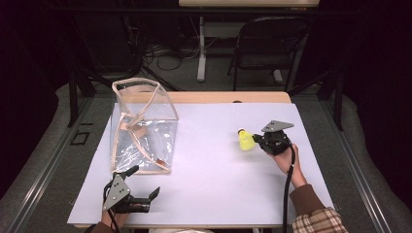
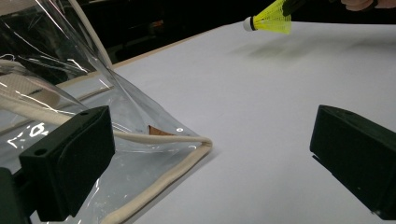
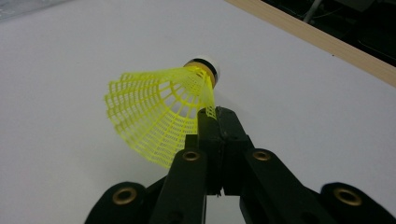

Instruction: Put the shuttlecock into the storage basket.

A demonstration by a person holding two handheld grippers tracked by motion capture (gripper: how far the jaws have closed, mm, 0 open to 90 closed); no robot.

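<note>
A yellow shuttlecock (image 1: 246, 140) with a white cork tip is held just above the white table sheet at the right. My right gripper (image 1: 256, 140) is shut on the rim of its mesh skirt (image 3: 159, 121), jaws pinched together at the skirt's edge. A clear plastic bag (image 1: 142, 128) with a cream trim stands open at the left of the sheet. My left gripper (image 1: 144, 183) rests near the table's front left, just in front of the bag's bottom corner (image 2: 196, 144), jaws wide open with nothing between them. The shuttlecock (image 2: 271, 18) shows far off in the left gripper view.
The white sheet (image 1: 214, 170) covers a wooden table whose bare strip (image 1: 228, 97) shows at the far edge. Behind the table stand a black folding chair (image 1: 267, 43) and a white table leg (image 1: 201, 48) among floor cables.
</note>
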